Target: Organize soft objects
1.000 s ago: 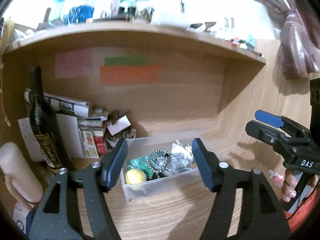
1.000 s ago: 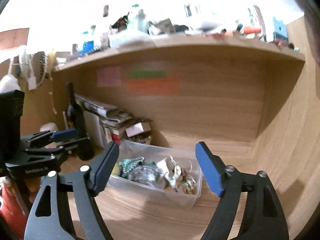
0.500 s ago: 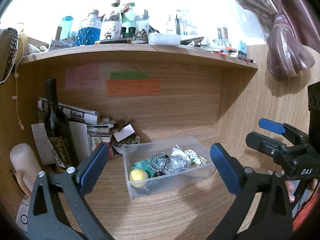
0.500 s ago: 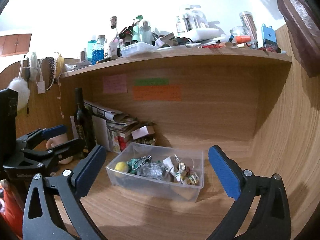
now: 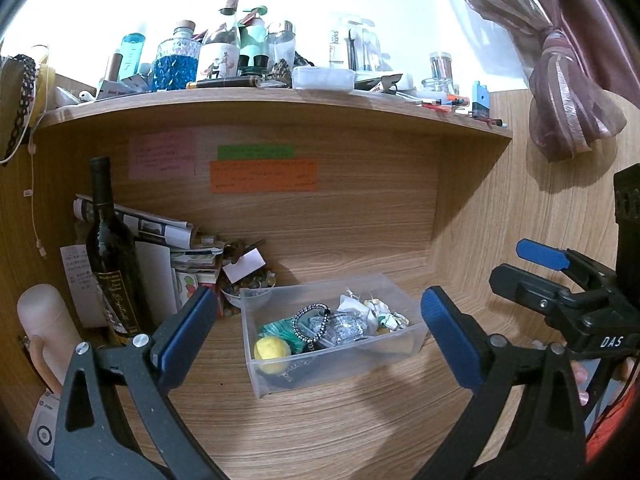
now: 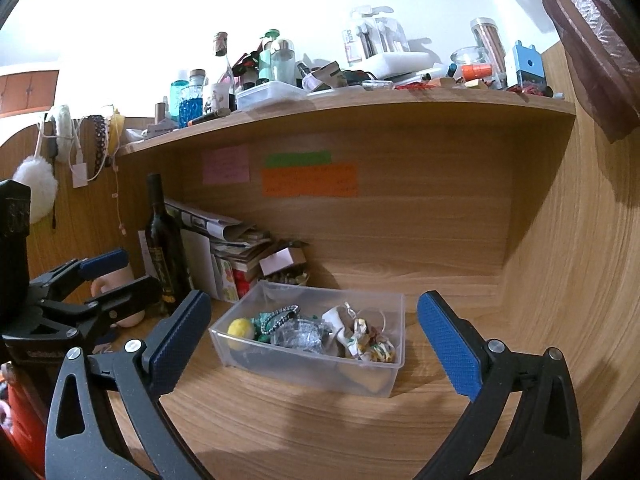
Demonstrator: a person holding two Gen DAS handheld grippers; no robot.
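Both tongs have spread wider, empty, before the clear bin (image 5: pixel 400 350) holding a yellow ball (image 5: pixel 271 349) and beads (image 5: pixel 310 320).

I'm seeing blue textured pads on my black left tongs (image 5: pixel 316 334) and black right tongs (image 6: pixel 314 340). The clear plastic rectangular bin (image 6: pixel 280 356) shows a yellow fuzzy ball (image 5: pixel 271 350), green crumpled fabric (image 5: pixel 280 330) and a black-and-white beaded bracelet (image 5: pixel 310 316). Light wood-grain worktop (image 5: pixel 320 420). Dark glass wine bottle (image 5: pixel 108 248), gold lettering. Pink, green, orange paper notes (image 6: pixel 308 180) behind.
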